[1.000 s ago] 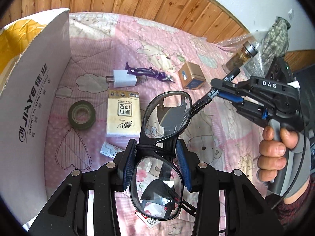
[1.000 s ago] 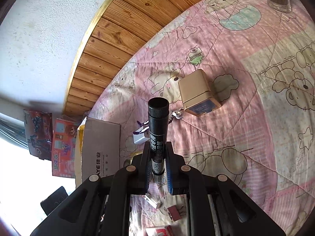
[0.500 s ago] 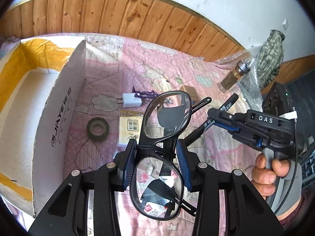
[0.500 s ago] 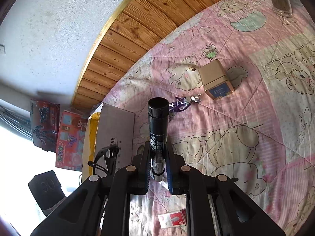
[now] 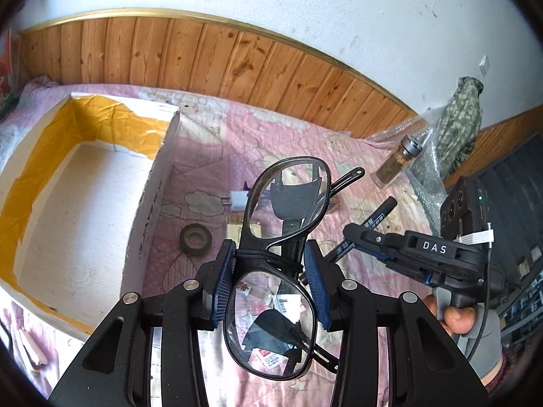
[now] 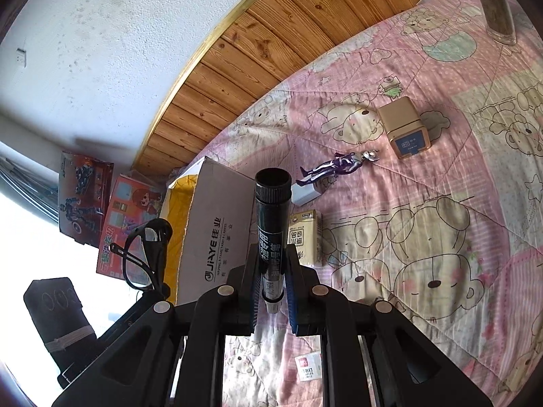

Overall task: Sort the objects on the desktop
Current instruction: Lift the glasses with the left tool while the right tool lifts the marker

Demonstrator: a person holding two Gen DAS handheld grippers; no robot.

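My left gripper (image 5: 269, 276) is shut on the bridge of black-framed glasses (image 5: 288, 200), held high above the pink quilt. An open white cardboard box (image 5: 149, 203) with yellow tape inside lies to its left. My right gripper (image 6: 273, 283) is shut on a black marker (image 6: 271, 217), which stands up between the pads. The right gripper and marker (image 5: 376, 218) show at the right of the left wrist view. The glasses (image 6: 146, 257) show at the left of the right wrist view, beside the box (image 6: 217, 230).
On the quilt lie a tape roll (image 5: 195, 239), a white charger (image 5: 237, 200), a tissue pack (image 6: 303, 237), a purple figure (image 6: 336, 166), a gold cube (image 6: 405, 132) and small cards (image 6: 307, 366). A glass bottle (image 5: 395, 162) stands at the far right. Wooden wall panelling runs behind.
Both grippers have risen and drawn back from the quilt. The left view now looks down into the open box. The objects below look smaller.
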